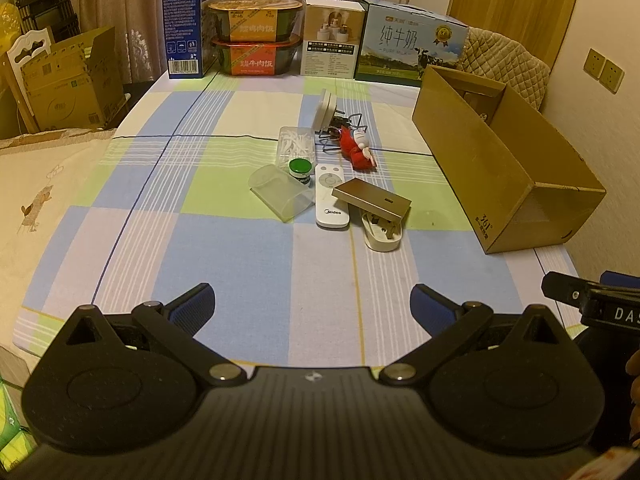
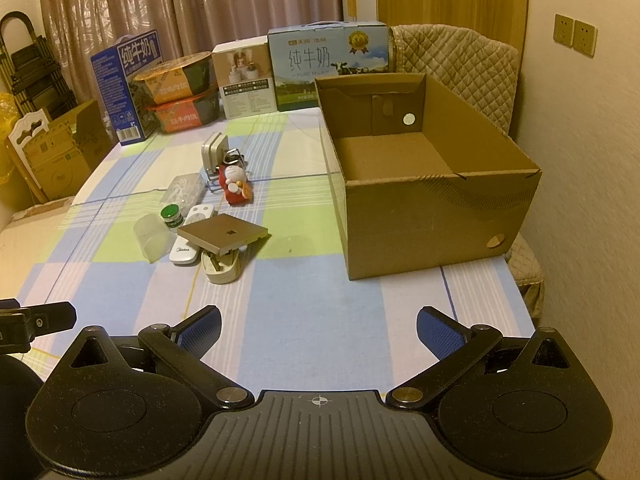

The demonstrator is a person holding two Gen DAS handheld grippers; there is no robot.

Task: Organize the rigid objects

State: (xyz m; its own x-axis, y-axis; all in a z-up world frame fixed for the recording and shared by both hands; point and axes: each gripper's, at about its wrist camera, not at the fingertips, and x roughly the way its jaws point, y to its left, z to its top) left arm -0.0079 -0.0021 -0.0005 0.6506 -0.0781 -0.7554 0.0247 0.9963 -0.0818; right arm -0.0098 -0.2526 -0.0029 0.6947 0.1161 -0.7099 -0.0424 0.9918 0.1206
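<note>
Hiding part of white plug point(image 2: 221, 269), gold plate point(image 2: 222, 233), overlapping remote point(image 2: 188, 249)

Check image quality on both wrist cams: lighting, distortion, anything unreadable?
Left wrist view: warm yellow indoor cast, strong fisheye bending of the table edge, dark vignette corners; Midea print on the white remote is legible. Right wrist view: same warm cast and barrel curve, cardboard box sharp, its inside evenly lit; no glare, soft shadows only. Both grippers, left and right, sit open and in focus.
</note>
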